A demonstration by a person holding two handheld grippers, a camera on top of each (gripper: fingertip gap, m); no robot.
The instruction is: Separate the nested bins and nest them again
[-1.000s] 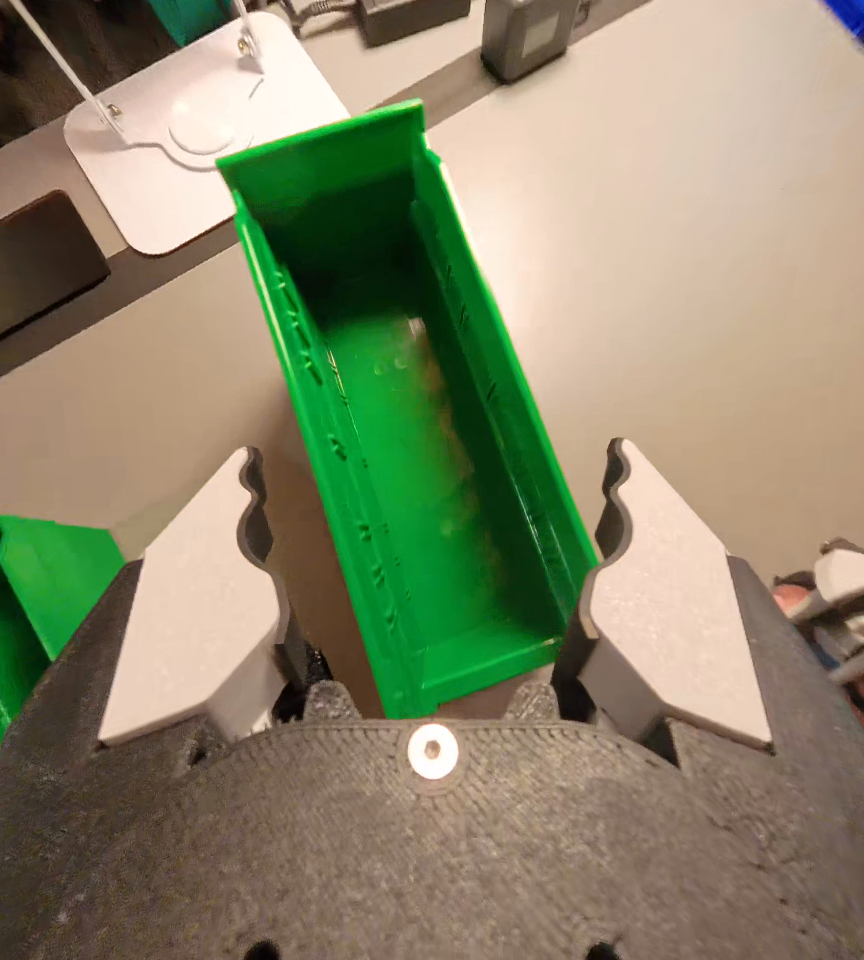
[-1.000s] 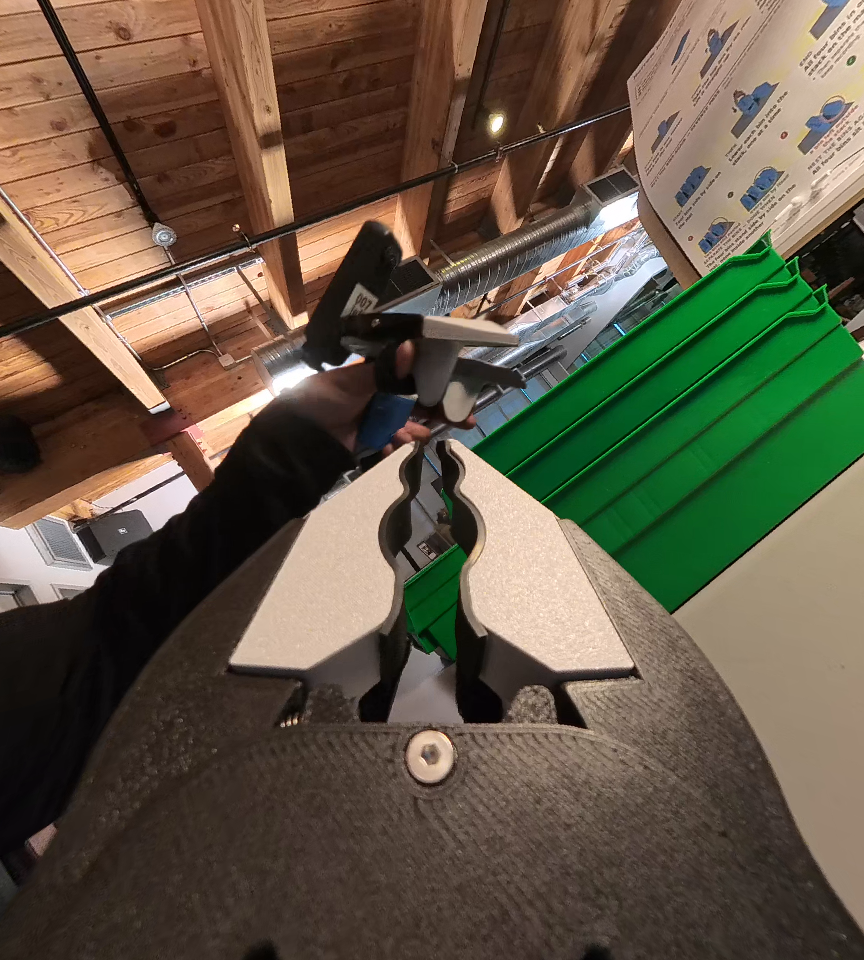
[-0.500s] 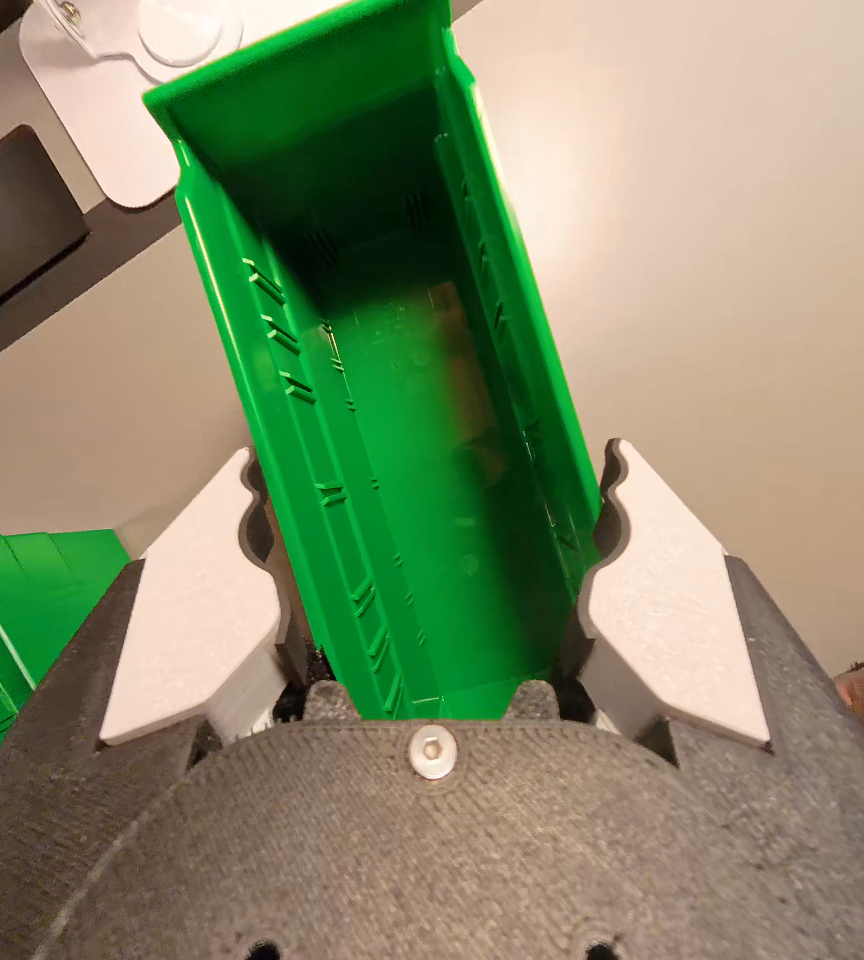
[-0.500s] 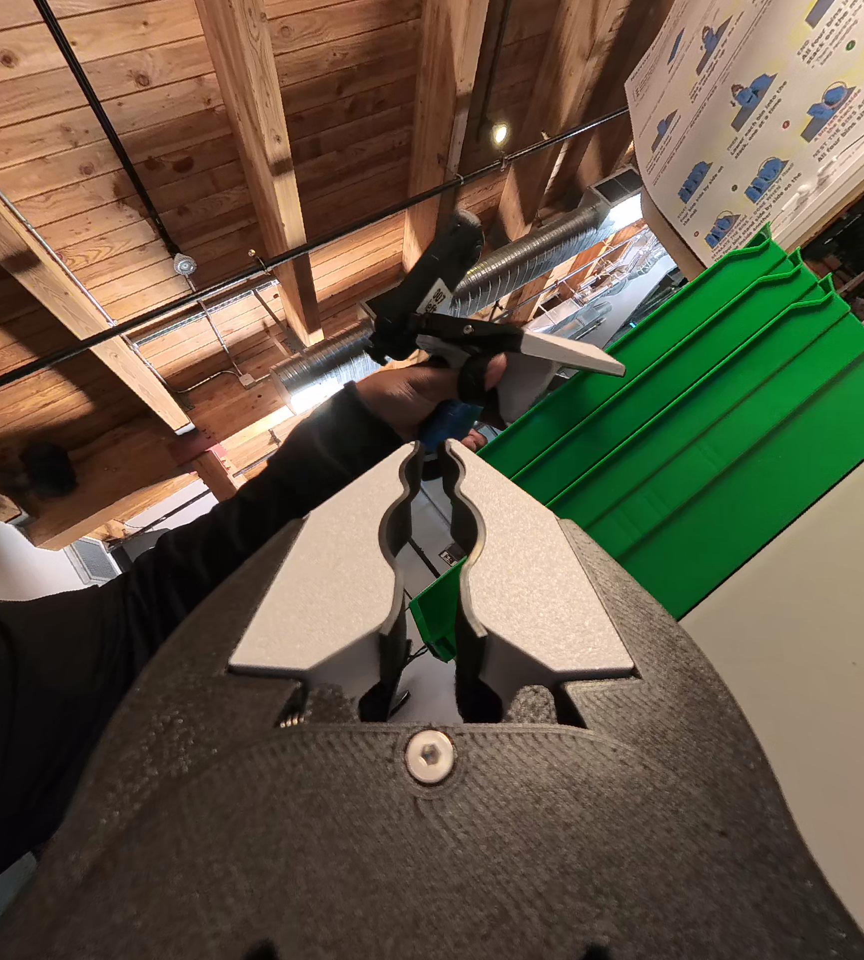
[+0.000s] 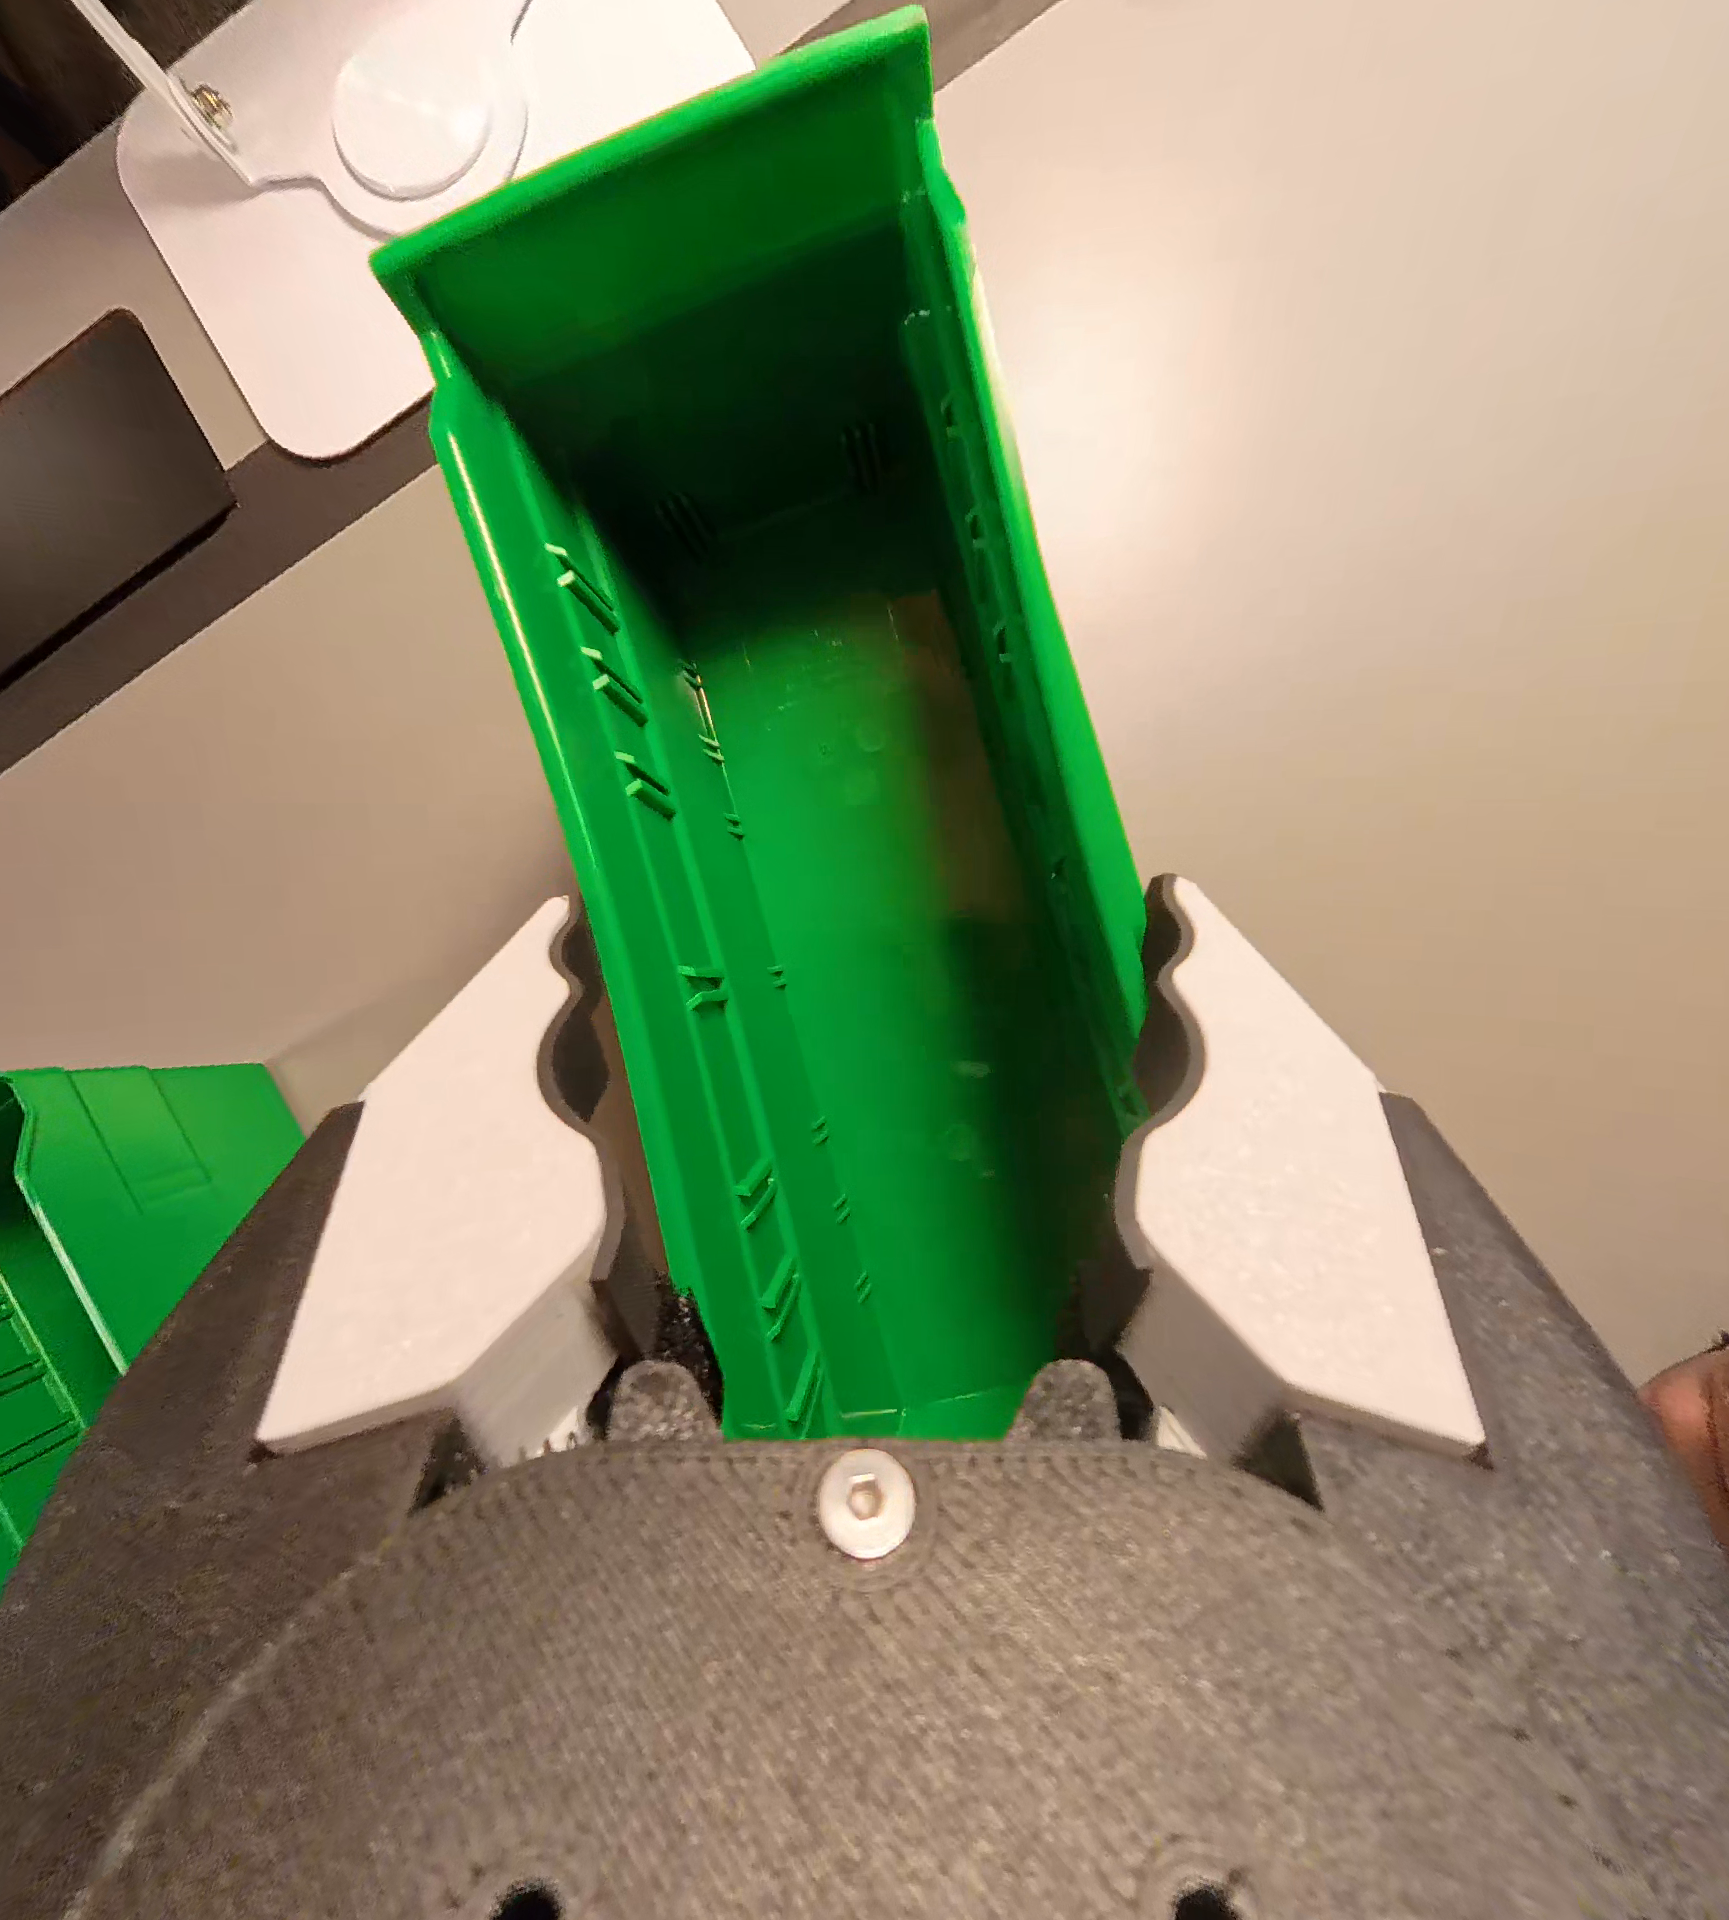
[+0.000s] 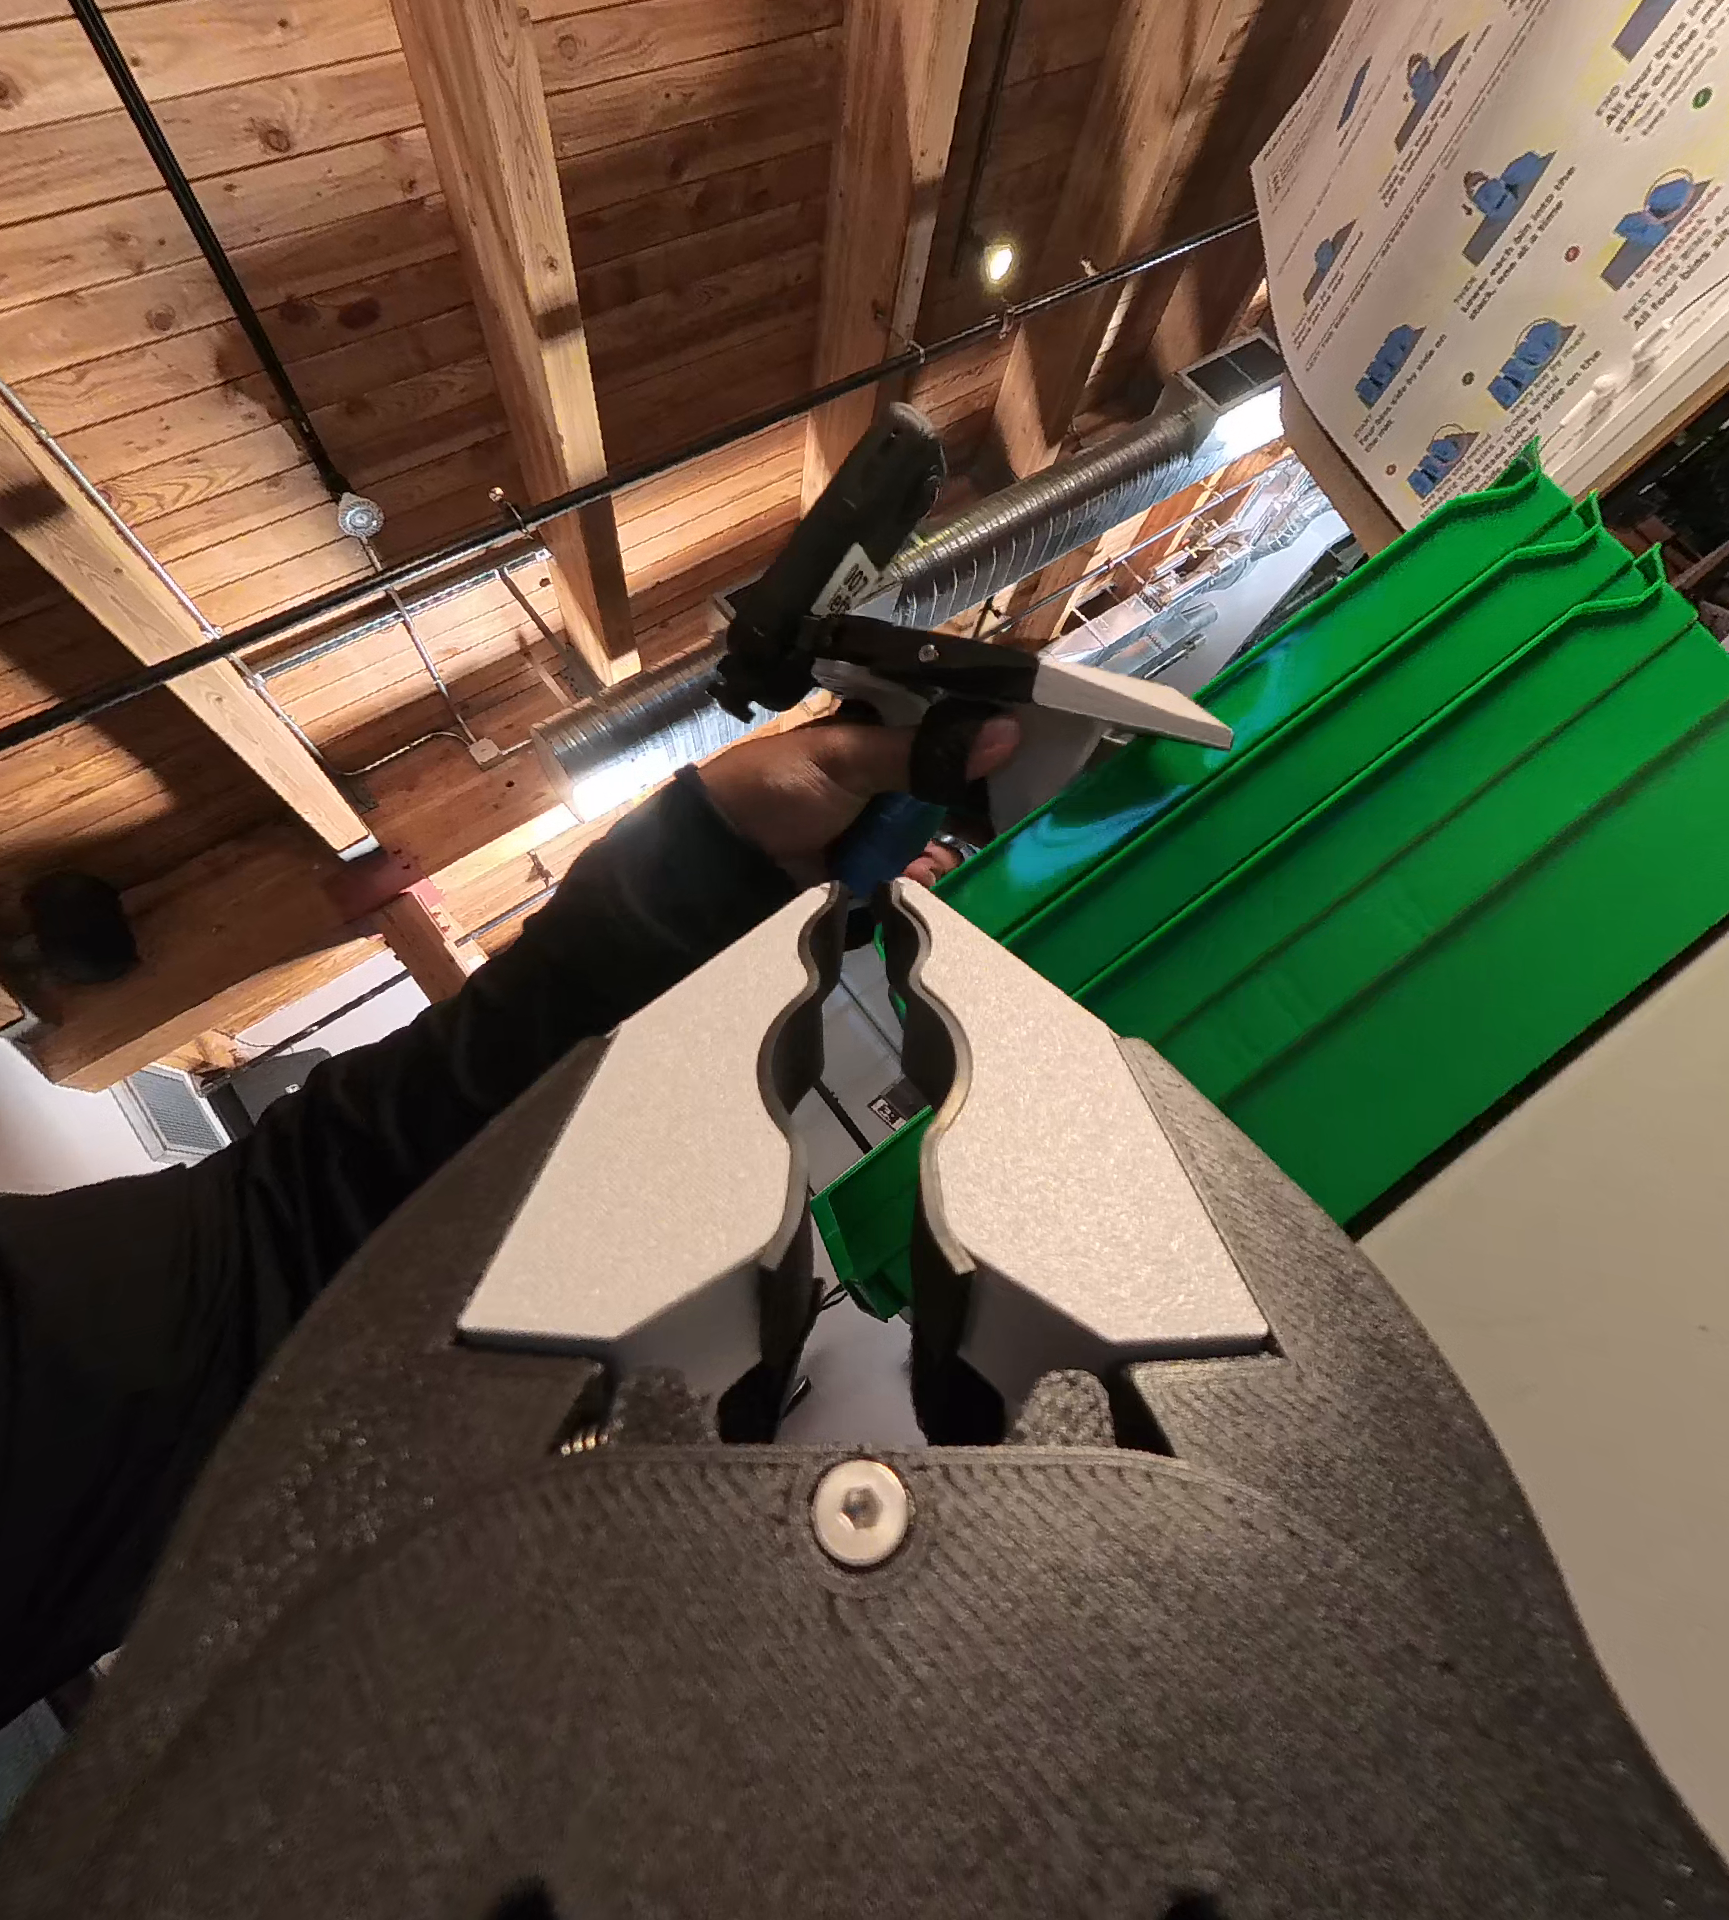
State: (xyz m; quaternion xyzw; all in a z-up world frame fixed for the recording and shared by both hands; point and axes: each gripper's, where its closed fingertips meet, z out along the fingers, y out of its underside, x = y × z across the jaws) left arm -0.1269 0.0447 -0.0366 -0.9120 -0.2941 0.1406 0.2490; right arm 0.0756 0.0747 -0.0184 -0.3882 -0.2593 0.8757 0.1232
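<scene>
Green plastic fills the left tool [image 5: 865, 997]: its wide-spread pads bracket the nested bins [image 5: 839, 831] on the bench [image 5: 1411, 520], contact unclear. The right tool [image 6: 868, 1039], nearly closed and tilted upward, pinches a bin's end lip [image 6: 865, 1205]. Separation seems underway; next likely needs the stack steadied.

So the bench [image 5: 1411, 520] is a smooth, pale beige top filling most of the left wrist frame. Lower left of that frame there's a green plastic bin [image 5: 60, 1299] sitting on it, open side up. Toward the upper left a flat white plate with rounded corners [image 5: 247, 301] lies across the bench's far edge, with a round white disc on it, and left of that there's a dark flat rectangular slab [image 5: 49, 499]. In the right wrist frame the same beige top shows at the lower right, with a stack of nested green bins [image 6: 1462, 883] resting on it on their sides.
</scene>
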